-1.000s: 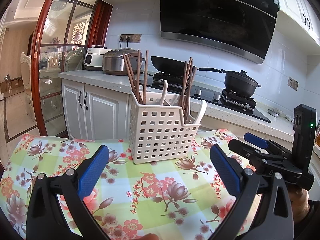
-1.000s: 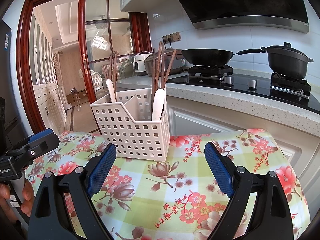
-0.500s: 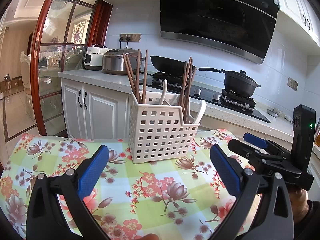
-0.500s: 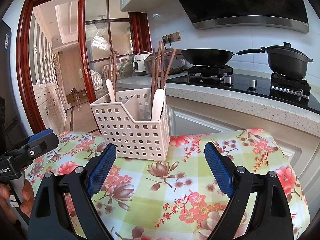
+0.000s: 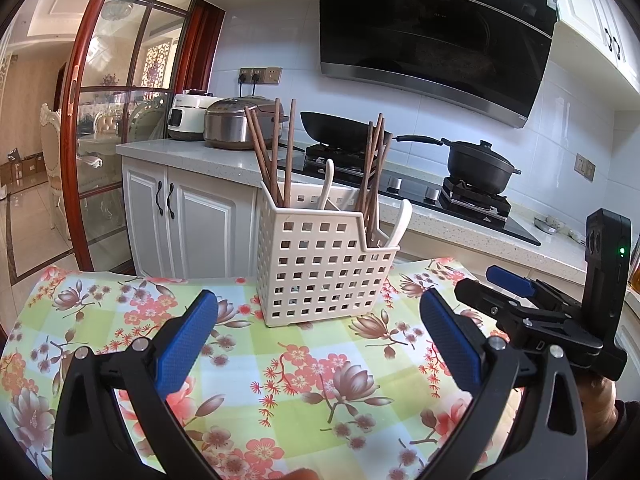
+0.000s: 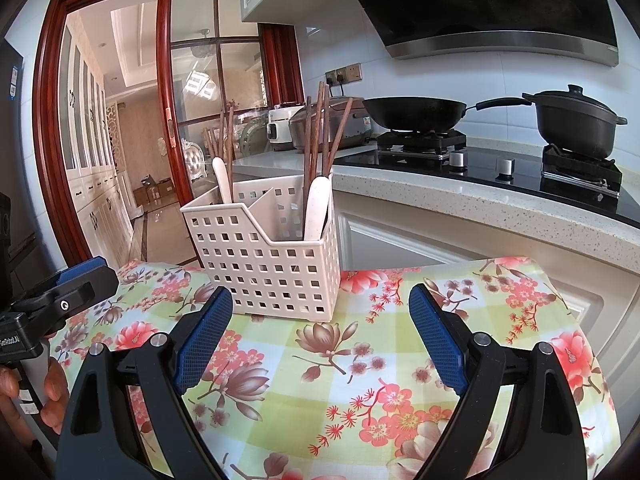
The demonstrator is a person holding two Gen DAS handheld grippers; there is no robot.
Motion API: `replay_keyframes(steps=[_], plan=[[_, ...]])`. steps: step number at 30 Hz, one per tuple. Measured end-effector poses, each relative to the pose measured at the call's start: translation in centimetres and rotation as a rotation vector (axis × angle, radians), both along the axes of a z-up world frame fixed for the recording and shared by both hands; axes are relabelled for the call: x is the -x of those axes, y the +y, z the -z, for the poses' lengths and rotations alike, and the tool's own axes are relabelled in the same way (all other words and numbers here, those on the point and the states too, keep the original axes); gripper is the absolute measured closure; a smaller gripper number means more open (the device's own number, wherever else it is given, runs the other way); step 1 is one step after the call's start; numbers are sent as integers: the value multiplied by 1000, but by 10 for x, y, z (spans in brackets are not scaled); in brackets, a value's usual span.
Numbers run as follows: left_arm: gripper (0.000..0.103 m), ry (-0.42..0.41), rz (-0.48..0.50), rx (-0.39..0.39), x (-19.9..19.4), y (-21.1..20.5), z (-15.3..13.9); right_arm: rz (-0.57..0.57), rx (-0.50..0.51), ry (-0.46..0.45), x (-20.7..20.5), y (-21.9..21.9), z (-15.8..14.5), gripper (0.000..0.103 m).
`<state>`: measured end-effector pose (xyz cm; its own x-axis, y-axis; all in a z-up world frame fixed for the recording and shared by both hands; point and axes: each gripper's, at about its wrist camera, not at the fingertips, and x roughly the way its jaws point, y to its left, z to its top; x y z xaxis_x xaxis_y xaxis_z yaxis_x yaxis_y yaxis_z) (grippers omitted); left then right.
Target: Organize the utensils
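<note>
Right gripper [image 6: 320, 332]: jaws spread wide, empty, above the floral tablecloth [image 6: 320, 400].
Caddy [image 6: 276, 272]: white perforated, upright just beyond the fingertips, divided into compartments.
Contents: brown chopsticks [image 6: 320, 128] and white spoons [image 6: 318, 208] standing in it.
Far left: left gripper [image 6: 76, 284], hand-held.

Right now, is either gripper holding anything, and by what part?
Nothing is held. The left gripper and right gripper are both open and empty above the tablecloth; chopsticks and spoons stand in the basket.
</note>
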<state>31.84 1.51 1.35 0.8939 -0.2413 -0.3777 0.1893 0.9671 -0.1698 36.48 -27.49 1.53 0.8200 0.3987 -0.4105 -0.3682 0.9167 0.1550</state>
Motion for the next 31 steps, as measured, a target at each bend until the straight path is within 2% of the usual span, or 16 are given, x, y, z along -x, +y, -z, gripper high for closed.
replay_keyframes(steps=[12,18,31], plan=[[5,0,7,10,-1,1,0,-1,0,0,0,0,0,19],[5,-28,5,-10,2,-1,-1,-1,2,2,0,1,0,19],[5,-13,4,-10,1,0,1,-4,3,1,1,0,0,19]])
